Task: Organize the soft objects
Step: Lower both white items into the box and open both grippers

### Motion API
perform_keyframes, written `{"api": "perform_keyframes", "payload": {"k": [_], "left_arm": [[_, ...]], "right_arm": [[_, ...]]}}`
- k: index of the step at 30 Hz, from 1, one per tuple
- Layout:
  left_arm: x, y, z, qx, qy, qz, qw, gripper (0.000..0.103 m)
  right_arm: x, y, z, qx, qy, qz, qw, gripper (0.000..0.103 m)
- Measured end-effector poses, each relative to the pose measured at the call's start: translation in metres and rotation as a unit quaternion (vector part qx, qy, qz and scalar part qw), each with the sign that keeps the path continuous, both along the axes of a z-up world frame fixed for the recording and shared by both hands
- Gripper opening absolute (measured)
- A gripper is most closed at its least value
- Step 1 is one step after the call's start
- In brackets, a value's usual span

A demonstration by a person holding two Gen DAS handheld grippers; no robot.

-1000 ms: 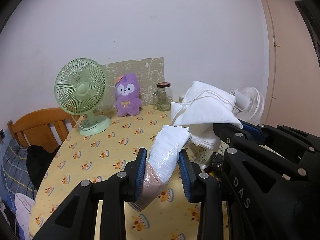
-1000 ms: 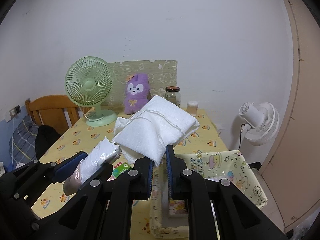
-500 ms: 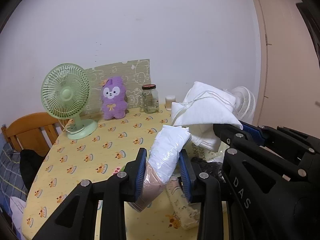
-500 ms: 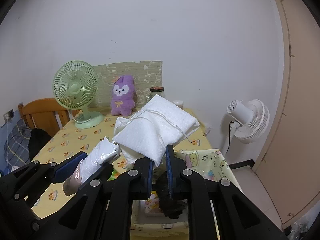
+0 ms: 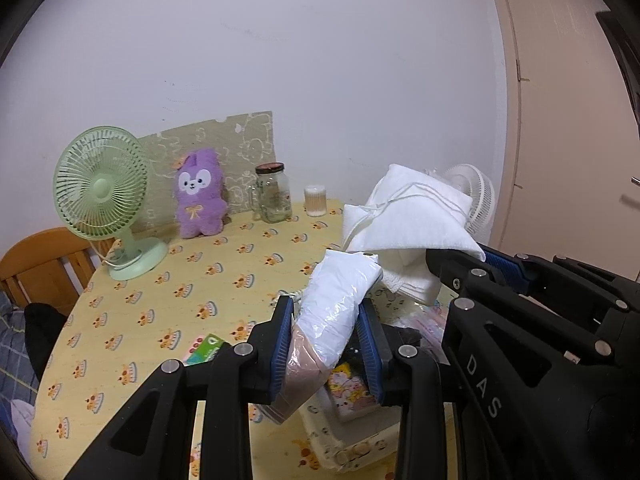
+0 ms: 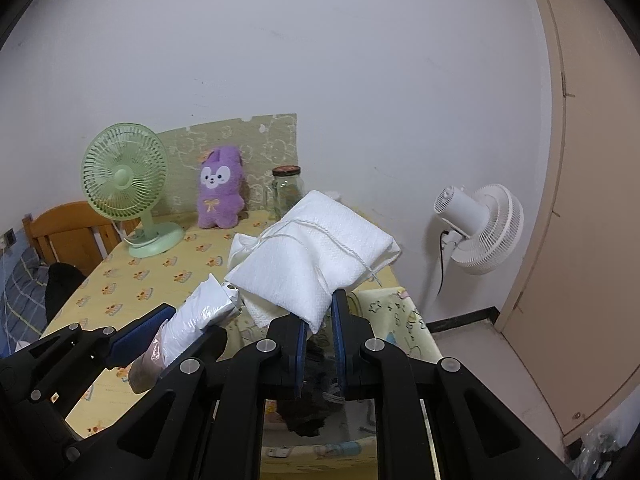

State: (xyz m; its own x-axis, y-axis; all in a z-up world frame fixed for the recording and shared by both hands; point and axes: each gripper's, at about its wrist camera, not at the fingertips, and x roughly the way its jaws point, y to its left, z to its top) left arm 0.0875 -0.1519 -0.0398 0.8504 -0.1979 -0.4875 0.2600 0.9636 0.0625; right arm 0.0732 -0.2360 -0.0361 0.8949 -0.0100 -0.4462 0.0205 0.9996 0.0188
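Your left gripper's (image 5: 326, 346) blue pads (image 5: 281, 344) are closed partway onto the plastic-wrapped white bundle (image 5: 338, 312), pinched low so its top leans up and away, and your right gripper (image 6: 318, 346) clamps nearly closed on a corner of the white cloth pouch (image 6: 316, 256); both hang just above the patterned storage bin (image 6: 396, 320), probably so you can drop them in. Each looks soft and limp: the bundle is crinkled film with a pinkish lower end, the pouch puffy and quilted with a thin cord. Beyond the bin, the purple plush (image 5: 200, 194) sits upright on the table (image 5: 168, 280) against the wall.
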Motion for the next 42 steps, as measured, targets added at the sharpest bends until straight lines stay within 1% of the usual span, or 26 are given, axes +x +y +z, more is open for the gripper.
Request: {"api": "perform_keyframes", "payload": {"k": [10,21,23,26,27,28,30,33,38,42], "left_arm": [[0.008,-0.019,-0.009,0.0,0.014,-0.02,0.9997,0.033],[0.018,-0.043,-0.023,0.016,0.04,-0.044,0.9981,0.033],[0.02,-0.046,-0.026,0.019,0.047,-0.049,0.9975,0.037],[0.022,-0.049,-0.028,0.025,0.06,-0.056,0.9963,0.048],[0.021,-0.049,-0.029,0.026,0.061,-0.057,0.9962,0.06],[0.021,-0.049,-0.029,0.028,0.062,-0.059,0.9959,0.069],[0.02,-0.049,-0.03,0.032,0.061,-0.06,0.9958,0.071],[0.021,-0.048,-0.032,0.039,0.064,-0.06,0.9954,0.078],[0.023,-0.045,-0.035,0.04,0.072,-0.058,0.9949,0.079],[0.024,-0.044,-0.038,0.044,0.077,-0.059,0.9943,0.082]], "right_arm": [[0.007,-0.019,-0.011,0.004,0.012,-0.019,1.0,0.015],[0.016,-0.043,-0.029,0.021,0.04,-0.044,0.998,0.015],[0.018,-0.046,-0.032,0.021,0.044,-0.047,0.998,0.015],[0.02,-0.049,-0.035,0.023,0.051,-0.044,0.997,0.014],[0.02,-0.049,-0.036,0.023,0.053,-0.042,0.997,0.014],[0.02,-0.049,-0.037,0.024,0.054,-0.041,0.997,0.014],[0.021,-0.049,-0.038,0.023,0.056,-0.036,0.998,0.014],[0.022,-0.048,-0.04,0.025,0.06,-0.032,0.997,0.014],[0.025,-0.044,-0.045,0.032,0.072,-0.021,0.997,0.014],[0.03,-0.041,-0.05,0.034,0.089,-0.014,0.995,0.019]]}}
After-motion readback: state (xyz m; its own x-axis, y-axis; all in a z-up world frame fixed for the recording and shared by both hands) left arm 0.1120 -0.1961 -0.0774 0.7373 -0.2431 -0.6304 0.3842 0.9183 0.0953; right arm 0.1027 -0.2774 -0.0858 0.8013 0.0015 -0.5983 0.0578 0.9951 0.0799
